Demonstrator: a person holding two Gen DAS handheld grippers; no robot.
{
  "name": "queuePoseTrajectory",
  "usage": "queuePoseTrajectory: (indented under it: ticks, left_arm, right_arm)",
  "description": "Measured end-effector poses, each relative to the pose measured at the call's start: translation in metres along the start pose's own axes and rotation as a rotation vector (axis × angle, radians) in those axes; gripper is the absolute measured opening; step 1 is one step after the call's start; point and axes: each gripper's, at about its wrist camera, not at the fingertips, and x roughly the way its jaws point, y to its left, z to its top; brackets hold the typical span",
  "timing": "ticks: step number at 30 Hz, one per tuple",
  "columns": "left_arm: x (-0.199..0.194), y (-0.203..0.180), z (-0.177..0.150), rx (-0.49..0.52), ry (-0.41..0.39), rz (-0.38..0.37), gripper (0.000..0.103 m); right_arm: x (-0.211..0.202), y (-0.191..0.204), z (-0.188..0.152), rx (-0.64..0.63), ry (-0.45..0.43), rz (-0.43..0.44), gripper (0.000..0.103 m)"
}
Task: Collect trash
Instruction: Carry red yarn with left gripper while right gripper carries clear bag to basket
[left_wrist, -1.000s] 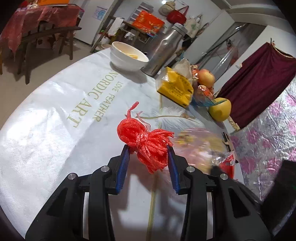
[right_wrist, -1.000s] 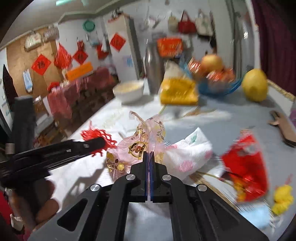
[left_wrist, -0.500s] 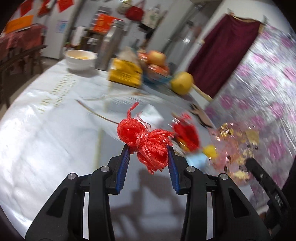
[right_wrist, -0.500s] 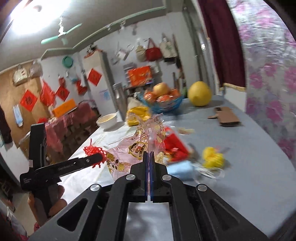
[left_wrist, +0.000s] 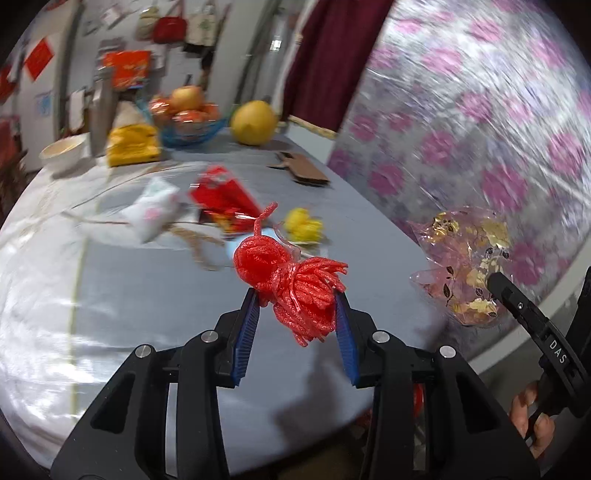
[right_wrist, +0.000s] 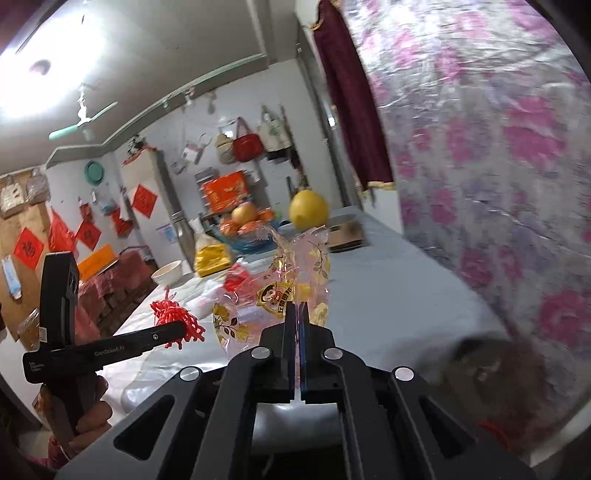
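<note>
Gripping red foam net (left_wrist: 295, 291), left gripper (left_wrist: 297, 321) tilted down; right gripper (right_wrist: 297, 314) pinching clear wrapper (right_wrist: 284, 291).

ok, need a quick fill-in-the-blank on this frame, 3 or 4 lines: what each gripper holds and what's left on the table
1. The left gripper is shut on a bunch of foam netting whose colour is ____.
2. The right gripper is shut on a clear, printed plastic ____.
3. The large yellow fruit on the table sits just outside the blue ____.
4. The small crumpled scrap on the table past the netting is ____.

Missing words: red; wrapper; bowl; yellow
</note>
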Motion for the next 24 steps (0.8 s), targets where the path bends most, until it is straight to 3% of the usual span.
queuePoseTrajectory:
  ticks: [13, 24]
  left_arm:
    - [0.055, -0.133, -0.019, 0.245, 0.12, -0.116, 0.041]
    - [0.112, -0.222, -0.054, 0.408, 0.253, -0.193, 0.041]
  right_arm:
    - [-0.054, -0.095, -0.025, 0.104, -0.031, -0.13, 0.003]
    - [-0.073, -0.178, -0.072, 0.213, 0.041, -0.279, 0.005]
